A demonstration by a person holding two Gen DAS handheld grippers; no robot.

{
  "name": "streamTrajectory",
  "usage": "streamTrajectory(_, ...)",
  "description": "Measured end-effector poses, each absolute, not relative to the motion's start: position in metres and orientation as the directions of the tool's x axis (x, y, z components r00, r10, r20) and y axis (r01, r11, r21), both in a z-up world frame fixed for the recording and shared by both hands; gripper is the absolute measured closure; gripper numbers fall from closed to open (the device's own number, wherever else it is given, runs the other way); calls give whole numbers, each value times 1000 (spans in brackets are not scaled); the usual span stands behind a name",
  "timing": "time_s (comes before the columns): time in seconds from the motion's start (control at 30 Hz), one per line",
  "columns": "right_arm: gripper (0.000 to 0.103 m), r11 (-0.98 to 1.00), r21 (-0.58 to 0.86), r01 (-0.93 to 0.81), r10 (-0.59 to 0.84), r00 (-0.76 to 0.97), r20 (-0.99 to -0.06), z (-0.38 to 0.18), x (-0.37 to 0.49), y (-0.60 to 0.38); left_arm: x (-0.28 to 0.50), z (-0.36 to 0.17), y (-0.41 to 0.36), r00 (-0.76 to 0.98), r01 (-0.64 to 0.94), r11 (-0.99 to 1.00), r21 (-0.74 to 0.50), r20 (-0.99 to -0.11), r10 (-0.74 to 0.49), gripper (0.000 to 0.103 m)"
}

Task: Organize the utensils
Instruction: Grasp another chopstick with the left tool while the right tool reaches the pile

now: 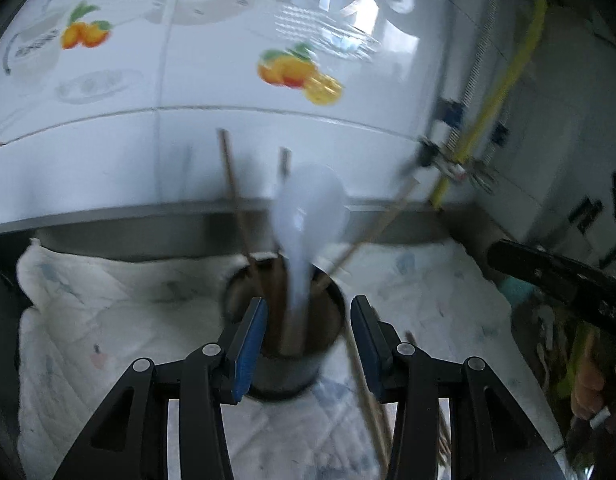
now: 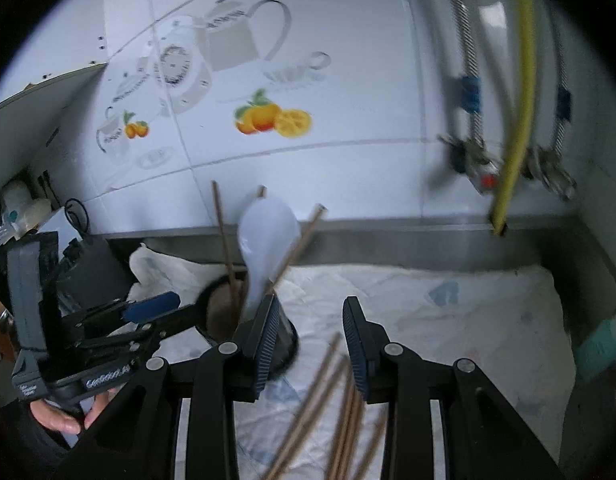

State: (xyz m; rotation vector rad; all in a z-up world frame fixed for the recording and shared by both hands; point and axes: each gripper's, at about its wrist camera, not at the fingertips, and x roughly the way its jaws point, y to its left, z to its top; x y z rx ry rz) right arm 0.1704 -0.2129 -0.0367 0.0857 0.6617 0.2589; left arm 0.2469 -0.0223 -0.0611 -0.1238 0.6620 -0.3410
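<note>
The left gripper (image 1: 306, 346) tilts downward toward the dark cup (image 1: 286, 336), its blue-padded jaws released and apart, with nothing pressed between them; the cup sits just beyond the fingertips. A white spoon (image 1: 304, 220) and several chopsticks (image 1: 236, 200) stand in the cup on the white cloth (image 1: 108, 320) near the tiled wall (image 1: 188, 80). The right gripper (image 2: 310, 344) also points down, jaws apart and empty, over loose chopsticks (image 2: 328, 404) lying on the cloth to the right of the cup. These seem untouched, though blur obscures it. A hand (image 2: 68, 416) grips the left tool's handle.
</note>
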Motion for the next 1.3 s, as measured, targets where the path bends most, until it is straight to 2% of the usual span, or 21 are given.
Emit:
streamTrajectory(0.3,66,972,206,-114,223,723,-654,-70,159,-249,237,-106,-83,583,361,902,-237,-698,-416,57)
streamTrajectory(0.37,66,973,210,-96,214,717,-663,-76,156,-256,238,-117,-96,554,376,897,-230,-721,-417,61)
streamTrajectory(0.5,66,972,229,-63,205,705,-679,-89,152,-267,248,-144,-114,490,351,904,-244,-775,-400,78)
streamTrajectory(0.57,66,971,234,-55,205,700,-684,-93,151,-270,255,-157,-122,462,329,910,-251,-798,-387,80)
streamTrajectory(0.77,68,967,253,-29,204,682,-702,-108,151,-281,272,-176,-130,459,279,927,-252,-813,-359,85)
streamTrajectory(0.93,79,961,275,-13,216,656,-723,-122,157,-287,290,-187,-131,471,208,944,-257,-819,-327,86)
streamTrajectory(1.13,85,957,289,-1,226,626,-746,-138,165,-290,302,-197,-135,472,178,957,-230,-833,-289,89)
streamTrajectory(1.3,85,957,291,6,229,604,-764,-148,173,-291,303,-200,-138,477,181,960,-214,-834,-276,90)
